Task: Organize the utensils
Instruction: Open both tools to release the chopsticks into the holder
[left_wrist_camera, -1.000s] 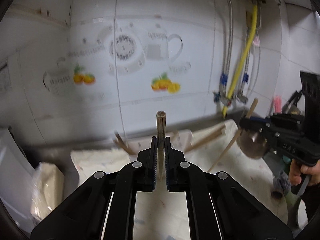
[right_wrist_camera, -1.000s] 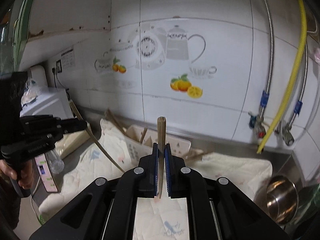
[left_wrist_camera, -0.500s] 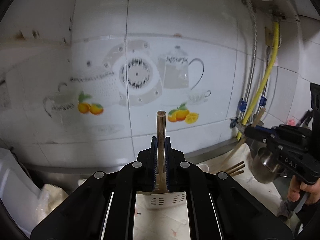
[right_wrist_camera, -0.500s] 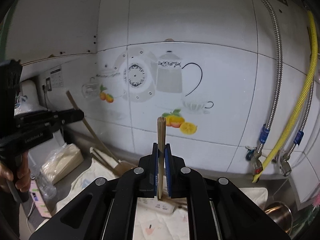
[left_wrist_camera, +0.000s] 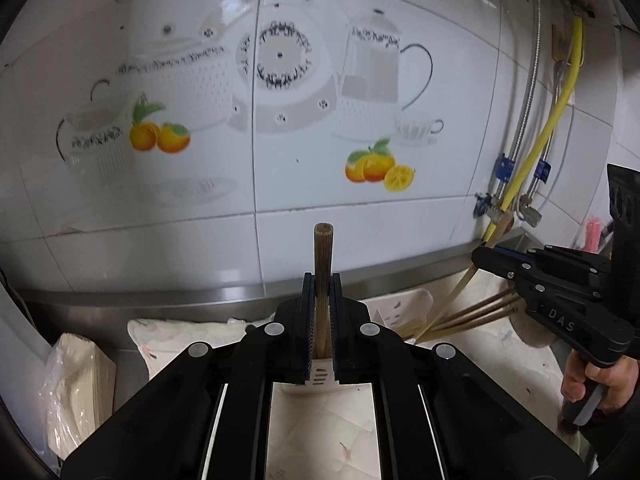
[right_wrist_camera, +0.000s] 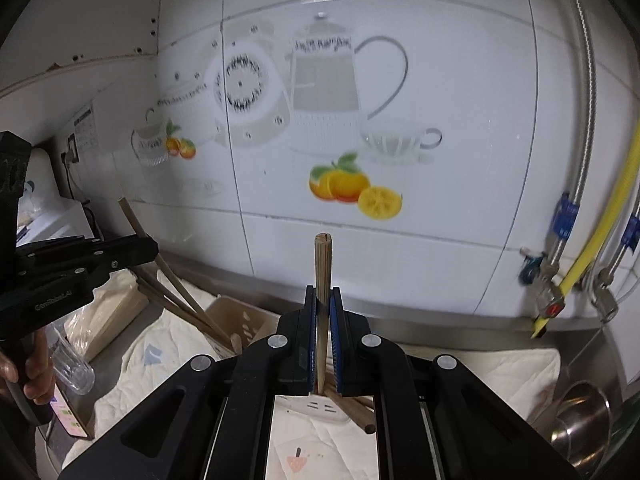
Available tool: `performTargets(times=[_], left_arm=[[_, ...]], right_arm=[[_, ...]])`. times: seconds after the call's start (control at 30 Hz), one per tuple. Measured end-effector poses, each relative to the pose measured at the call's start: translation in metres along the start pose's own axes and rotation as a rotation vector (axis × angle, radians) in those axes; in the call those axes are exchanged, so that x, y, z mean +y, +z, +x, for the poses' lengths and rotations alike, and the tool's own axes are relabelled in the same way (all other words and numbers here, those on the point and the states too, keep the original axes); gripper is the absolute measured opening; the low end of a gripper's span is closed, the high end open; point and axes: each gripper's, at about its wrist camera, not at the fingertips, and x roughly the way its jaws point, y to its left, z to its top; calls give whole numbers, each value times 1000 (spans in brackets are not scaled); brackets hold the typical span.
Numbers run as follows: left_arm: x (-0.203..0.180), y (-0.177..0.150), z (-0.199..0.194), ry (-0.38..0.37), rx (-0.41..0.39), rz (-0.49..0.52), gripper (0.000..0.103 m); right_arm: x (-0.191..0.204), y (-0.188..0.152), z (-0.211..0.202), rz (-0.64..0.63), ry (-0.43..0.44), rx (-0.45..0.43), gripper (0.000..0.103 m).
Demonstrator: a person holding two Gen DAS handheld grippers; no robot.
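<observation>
You have the left gripper (left_wrist_camera: pixel 320 292) clamped tight on one wooden chopstick (left_wrist_camera: pixel 323 264), blunt end poking up past the fingertips, thin end down between the pads toward the white slotted utensil holder (left_wrist_camera: pixel 320 378) that lies on the cloth right under the jaws. That hold looks deliberate: the stick runs along the fingers so, as I judge it, you can lower the tip straight into the holder.

Landmark is that holder. Left of it: a plastic-wrapped pale stack (left_wrist_camera: pixel 80 376), well apart. Under it: the printed cloth (left_wrist_camera: pixel 320 432). Right of it in the left wrist view: loose chopsticks (left_wrist_camera: pixel 472 312) fanning out of its mouth, about three or four, exact count unclear behind the other tool.

Your right gripper (right_wrist_camera: pixel 323 304) is likewise closed on one chopstick (right_wrist_camera: pixel 322 268), same end-up hold, holder (right_wrist_camera: pixel 316 406) directly below its jaws. From that view the left gripper's stick (right_wrist_camera: pixel 136 220) slants down toward the holder, sticks already in it (right_wrist_camera: pixel 180 304) beside that, roughly three, and two thicker ends (right_wrist_camera: pixel 356 412) lie just right of the jaws. Far right of the holder: one steel cup (right_wrist_camera: pixel 580 416), yellow hose (right_wrist_camera: pixel 600 224).

Count: two grippers, two held chopsticks, one holder, one cup. Both sticks not yet in.
</observation>
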Motion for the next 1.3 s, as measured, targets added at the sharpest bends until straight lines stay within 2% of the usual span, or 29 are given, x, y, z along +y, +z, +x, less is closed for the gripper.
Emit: performTargets(times=[0.33, 0.43, 0.47, 0.57, 0.67, 0.73, 0.8, 1.23, 1.3], left_arm=[[-2, -9, 7, 10, 29, 1, 7], [-2, -9, 3, 13, 23, -3, 9], [-2, -10, -1, 14, 18, -3, 11], [-2, -11, -11, 23, 1, -5, 26], [-1, -17, -26, 30, -22, -15, 39], [0, -21, -35, 36, -33, -19, 43], [0, -26, -43, 34, -43, -25, 49], [-4, -83, -69, 65, -42, -46, 74], [-4, -89, -70, 73, -39, -48, 83]], right_arm=[[-2, -10, 4, 9, -3, 24, 8], [-2, -8, 0, 6, -2, 16, 12], [-1, -8, -3, 4, -4, 11, 17], [-1, -9, -11, 4, -5, 0, 22], [0, -12, -24, 11, -2, -20, 33], [1, -15, -32, 10, -3, -28, 35], [2, -19, -41, 9, -7, -40, 46], [21, -66, -78, -21, -35, -72, 69], [24, -75, -80, -26, -43, -71, 73]])
